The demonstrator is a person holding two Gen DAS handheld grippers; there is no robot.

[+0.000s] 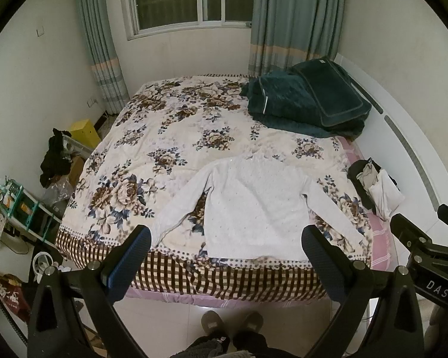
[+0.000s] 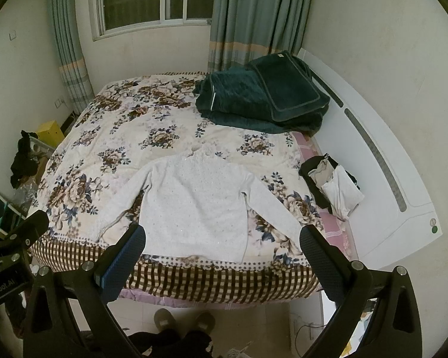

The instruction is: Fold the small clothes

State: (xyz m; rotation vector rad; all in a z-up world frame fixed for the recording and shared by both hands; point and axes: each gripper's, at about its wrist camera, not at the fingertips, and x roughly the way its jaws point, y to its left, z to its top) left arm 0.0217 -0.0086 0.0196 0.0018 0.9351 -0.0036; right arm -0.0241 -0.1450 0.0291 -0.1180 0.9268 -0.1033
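Note:
A small white knitted sweater lies flat on the floral bedspread, hem toward me, both sleeves spread out and down. It also shows in the right wrist view. My left gripper is open and empty, held above the bed's near edge, short of the hem. My right gripper is open and empty too, at about the same height before the hem. The right gripper's body shows at the right of the left wrist view.
A dark green folded blanket sits at the bed's far right. A small pile of dark and white clothes lies at the right edge by the white headboard. Clutter and a teal rack stand left of the bed. Slippered feet stand below.

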